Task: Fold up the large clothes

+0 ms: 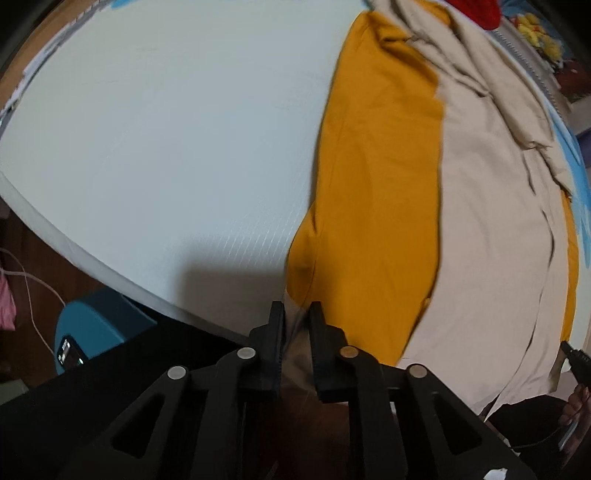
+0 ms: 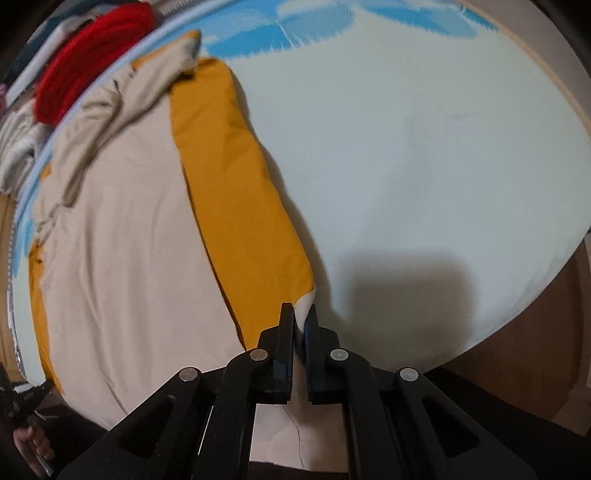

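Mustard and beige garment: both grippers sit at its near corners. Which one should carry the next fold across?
Probably the right gripper. It is shut on the garment's corner, beside the mustard flap already turned over. The left gripper also pinches its corner, so it could anchor.

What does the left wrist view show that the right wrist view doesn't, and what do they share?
Only the left wrist view: a teal device with a lit display and a white cable on the floor below the near edge.

Only the right wrist view: broad blue strokes printed on the far part of the mattress.

Both: the mustard and beige garment spread flat, a red item beyond it, and each gripper, left gripper and right gripper, shut on the garment's near edge.
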Available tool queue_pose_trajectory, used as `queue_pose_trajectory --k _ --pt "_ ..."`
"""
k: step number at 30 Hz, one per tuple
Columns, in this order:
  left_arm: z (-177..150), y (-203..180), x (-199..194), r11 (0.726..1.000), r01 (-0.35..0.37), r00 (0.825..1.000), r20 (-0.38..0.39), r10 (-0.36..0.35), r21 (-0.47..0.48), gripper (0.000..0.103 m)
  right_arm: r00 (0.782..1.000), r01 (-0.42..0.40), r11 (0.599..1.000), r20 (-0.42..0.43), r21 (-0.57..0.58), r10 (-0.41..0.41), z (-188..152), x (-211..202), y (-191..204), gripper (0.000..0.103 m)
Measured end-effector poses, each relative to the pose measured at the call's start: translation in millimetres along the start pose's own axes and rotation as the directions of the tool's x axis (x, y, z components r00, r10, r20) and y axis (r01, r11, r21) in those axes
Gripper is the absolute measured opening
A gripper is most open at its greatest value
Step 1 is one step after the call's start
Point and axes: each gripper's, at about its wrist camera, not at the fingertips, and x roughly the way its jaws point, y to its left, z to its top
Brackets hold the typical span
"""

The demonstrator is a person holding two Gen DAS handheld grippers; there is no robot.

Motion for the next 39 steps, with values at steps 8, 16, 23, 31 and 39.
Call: queue_pose_trajectory --k 8,16,23,31,39 --pt "0.4 -7.2 0.4 0.998 -0.042 0.999 0.009 0.041 0.048 0.016 0.994 0.094 0.991 -0.037 -0.096 -0.098 0.6 16.3 11.2 0.024" --pt "-4.6 -26.0 -25.8 0.989 -0.043 0.996 0.087 0.030 0.145 0.003 0.999 0.030 0.993 0.043 -0.113 -0.025 -2.0 -10.7 9.7 0.004" --pt "-12.4 -56.8 -89.4 0.957 0.034 0.981 0.173 -0.087 0.289 0.002 0.970 -0.102 0.984 0.202 -0.149 0.131 -0.8 -91.4 24.8 0.003" --pt "-4.6 -47.1 -160.2 0.926 0.115 0.952 0.227 -0.206 0.359 0.002 0.925 -0.187 0.962 0.293 -0.199 0.240 -7.9 -155.0 33.1 0.003" --pt "-34.8 -32.6 -178.7 0.894 0.149 0.953 0.179 -0.243 0.423 0.002 0.923 -0.199 0.966 0.299 -0.167 0.242 -47.8 -191.7 7.3 0.003"
